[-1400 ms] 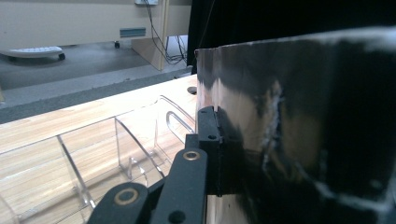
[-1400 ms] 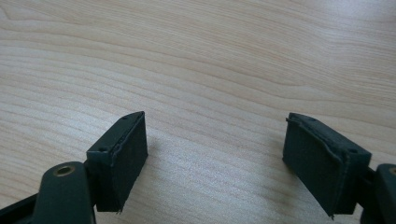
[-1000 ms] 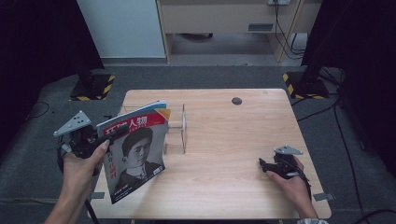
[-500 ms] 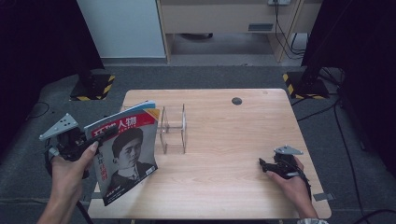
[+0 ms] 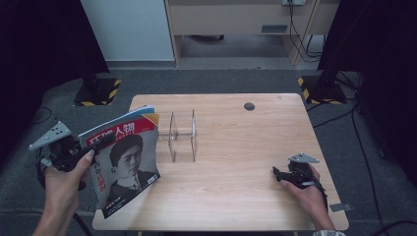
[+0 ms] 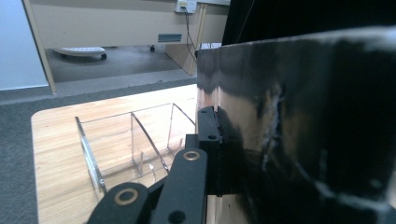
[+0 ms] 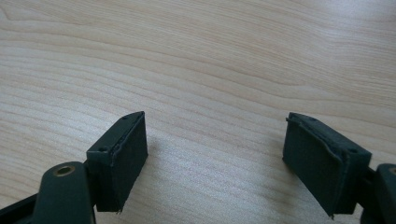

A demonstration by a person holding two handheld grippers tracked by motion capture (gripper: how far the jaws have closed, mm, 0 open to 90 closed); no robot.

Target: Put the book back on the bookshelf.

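My left gripper [image 5: 98,143] is shut on the left edge of a red-topped magazine [image 5: 125,164] with a portrait on its cover. It holds the magazine tilted over the table's left front corner, and more coloured page edges show behind the top. In the left gripper view the magazine [image 6: 303,130] is a dark glossy sheet at the right, with one jaw pressed flat on it and the other hidden. A clear acrylic rack [image 5: 182,135] [image 6: 130,140] stands upright just right of the magazine. My right gripper [image 5: 276,174] [image 7: 215,154] rests open on the bare wood at the front right.
The wooden table [image 5: 236,206] has a small black grommet hole [image 5: 249,106] near its back edge. On the grey floor behind stand two dark stands with yellow-black striped bases [image 5: 98,91] [image 5: 317,88]. A cabinet lies beyond.
My left hand has carried the magazine to the left, away from the rack and partly past the table's left edge. The right hand has kept still.
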